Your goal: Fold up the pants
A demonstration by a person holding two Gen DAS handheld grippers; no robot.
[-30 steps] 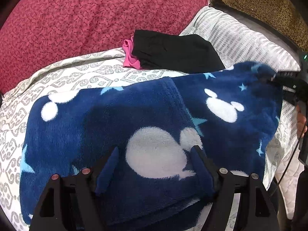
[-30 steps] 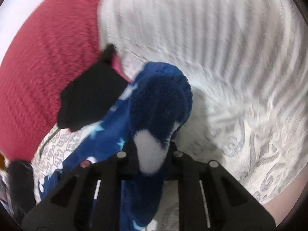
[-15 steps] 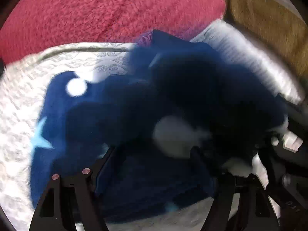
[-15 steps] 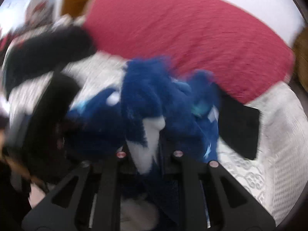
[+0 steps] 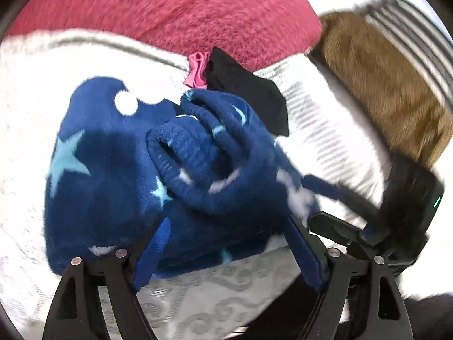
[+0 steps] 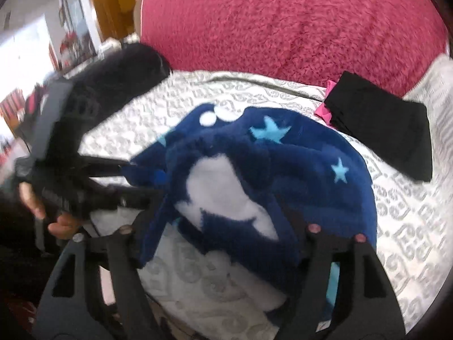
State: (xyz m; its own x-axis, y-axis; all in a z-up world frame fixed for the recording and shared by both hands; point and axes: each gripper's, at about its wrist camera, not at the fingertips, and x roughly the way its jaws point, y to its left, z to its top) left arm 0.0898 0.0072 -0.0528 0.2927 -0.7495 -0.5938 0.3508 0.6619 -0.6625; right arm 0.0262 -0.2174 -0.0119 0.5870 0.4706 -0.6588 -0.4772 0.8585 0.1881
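The navy fleece pants with white mouse shapes and light blue stars lie bunched and folded over on the bed; they also show in the right wrist view. My left gripper is open, its blue-padded fingers straddling the near edge of the pants. My right gripper is open, with the fleece lying loose between its fingers. The right gripper also shows in the left wrist view, at the pants' right edge. The left gripper appears at the left of the right wrist view.
A folded black garment with a pink item beside it lies behind the pants on the patterned white bedspread. A large red pillow sits at the back, a brown leopard-print pillow at the right.
My right gripper carried the pants' end over to the left, folding it onto the rest, then opened and let go. The left gripper stayed open near the front edge.
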